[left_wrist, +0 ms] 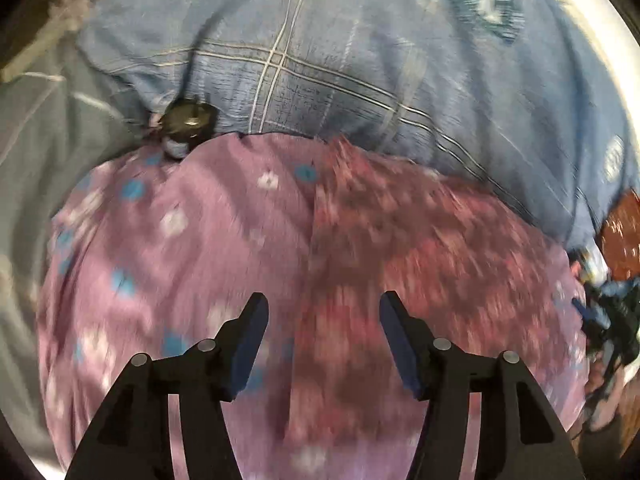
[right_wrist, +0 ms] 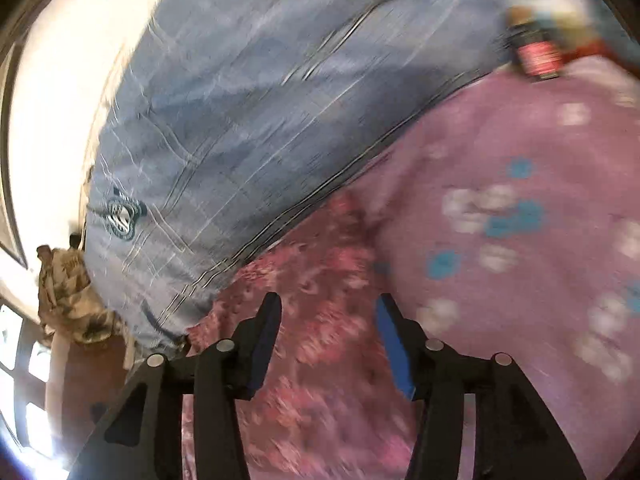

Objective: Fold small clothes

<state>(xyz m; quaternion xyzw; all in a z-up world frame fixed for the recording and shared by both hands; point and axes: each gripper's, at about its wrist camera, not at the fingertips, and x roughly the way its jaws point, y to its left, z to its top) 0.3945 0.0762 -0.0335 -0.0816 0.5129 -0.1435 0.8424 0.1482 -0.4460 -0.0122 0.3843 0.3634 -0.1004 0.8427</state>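
Blue bedding point(left_wrist: 320, 60) is being shown by both views; a camouflage garment point(right_wrist: 68, 292) at nine o'clock is being shown only by the right view. Both the left tool point(left_wrist: 324, 344) and the right tool point(right_wrist: 328, 344) are being held apart, empty, over the pink floral cloth point(left_wrist: 200, 240).

A big blue bed sheet with thin white crossing lines point(right_wrist: 224, 128) covers the bed. Past its edge stands a bright white wall point(right_wrist: 52, 120). Low down, a window with dark bars point(right_wrist: 24, 360) lets strong light in.

The left tool point(left_wrist: 324, 316) hangs open over a purple cloth with white and blue flowers point(left_wrist: 180, 240), lying on a blue checked bedsheet point(left_wrist: 320, 60).
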